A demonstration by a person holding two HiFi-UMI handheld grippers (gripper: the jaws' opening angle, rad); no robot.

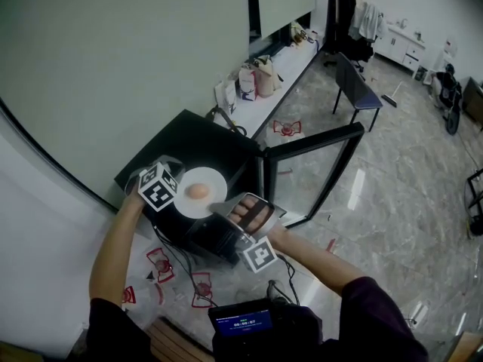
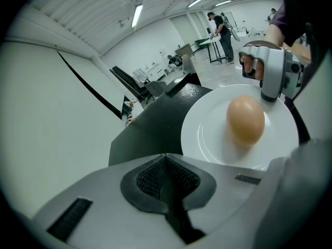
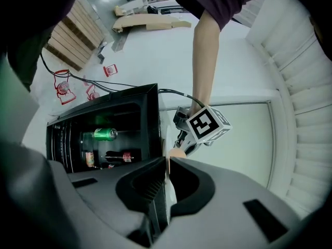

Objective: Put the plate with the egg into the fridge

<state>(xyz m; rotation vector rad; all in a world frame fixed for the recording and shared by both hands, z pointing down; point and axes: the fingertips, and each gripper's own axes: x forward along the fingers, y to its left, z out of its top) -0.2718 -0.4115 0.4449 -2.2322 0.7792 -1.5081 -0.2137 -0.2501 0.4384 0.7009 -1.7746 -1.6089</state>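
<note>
egg (image 1: 198, 191) on plate (image 1: 216, 184), plate atop fridge (image 1: 202, 142), door (image 1: 311, 178) swung out right of fridge

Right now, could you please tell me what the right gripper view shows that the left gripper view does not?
Only the right gripper view: the open fridge's inside, with a green can and a bottle. Only the left gripper view: the plate's top face, the whole egg, and a person at a far table. Both: the plate, gripped at its rim by the right hand-held gripper, some egg, and the fridge's black body.
</note>
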